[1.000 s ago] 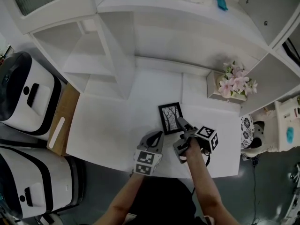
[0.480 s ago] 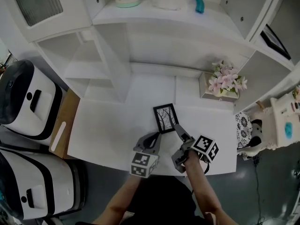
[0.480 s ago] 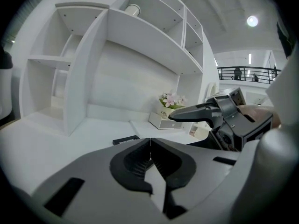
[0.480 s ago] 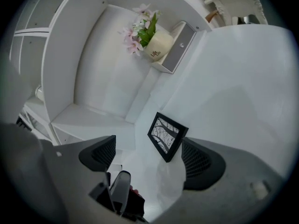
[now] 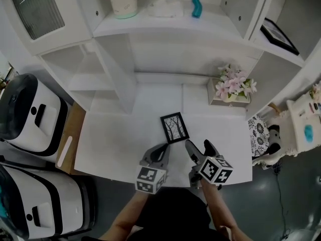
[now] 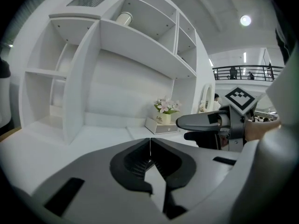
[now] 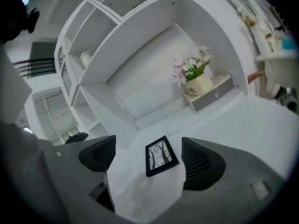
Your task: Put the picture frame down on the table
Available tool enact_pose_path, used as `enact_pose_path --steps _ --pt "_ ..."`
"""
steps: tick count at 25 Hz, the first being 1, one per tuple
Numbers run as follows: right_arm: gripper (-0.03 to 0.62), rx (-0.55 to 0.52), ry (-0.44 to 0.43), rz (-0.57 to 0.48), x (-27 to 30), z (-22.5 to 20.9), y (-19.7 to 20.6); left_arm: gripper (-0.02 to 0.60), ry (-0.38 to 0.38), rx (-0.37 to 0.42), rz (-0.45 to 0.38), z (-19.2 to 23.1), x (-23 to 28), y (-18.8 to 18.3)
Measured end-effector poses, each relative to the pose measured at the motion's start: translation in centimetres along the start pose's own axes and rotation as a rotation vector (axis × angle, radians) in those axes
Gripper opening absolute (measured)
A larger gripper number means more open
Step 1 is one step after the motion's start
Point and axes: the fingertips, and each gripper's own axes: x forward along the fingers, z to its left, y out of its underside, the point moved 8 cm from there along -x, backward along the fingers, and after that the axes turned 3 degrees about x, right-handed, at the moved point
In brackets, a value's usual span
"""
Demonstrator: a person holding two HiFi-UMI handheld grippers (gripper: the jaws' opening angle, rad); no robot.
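White worktop (image 5: 115,134) | picture frame (image 5: 174,128) lying flat | my right tool (image 5: 199,146) wide open, empty | my left tool (image 5: 162,148) closed, empty

Black picture frame (image 5: 174,128), bare-tree print; white table (image 5: 115,139); pink flowers (image 5: 233,84).

Brightly and evenly lit, washed nearly to white across the table (image 5: 115,139) and shelf unit (image 5: 150,39). Lit from overhead, with glare off a round ceiling lamp (image 6: 245,20) in the left gripper view. Shadowed only softly under the shelves. Bent strongly by fisheye in every view, vignetted to black at the corners of both gripper views. Sharp on the picture frame (image 7: 161,155), softer in the near foreground there.
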Motion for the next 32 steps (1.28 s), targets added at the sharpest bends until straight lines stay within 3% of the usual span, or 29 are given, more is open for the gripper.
enact_pose_path --steps 4,10,15,24,32 --pt "0.430 -0.204 0.015 -0.028 -1.3 0.7 0.4 0.012 0.006 0.010 -0.012 -0.5 -0.6 -0.4" --pt "0.427 -0.375 -0.004 -0.080 -2.9 1.5 1.3 0.012 0.009 0.026 -0.026 -0.9 -1.2 -0.5" --pt "0.282 -0.513 0.034 -0.138 -3.8 2.0 1.7 0.012 0.027 0.037 -0.044 -1.3 -1.5 -0.4" --pt "0.063 -0.550 0.066 -0.145 -4.1 2.3 2.5 0.012 0.061 0.055 -0.038 -2.2 -1.4 0.0" --pt "0.014 -0.539 0.046 -0.139 -3.8 1.9 2.4 0.012 0.064 0.060 -0.040 -2.2 -1.4 -0.1"
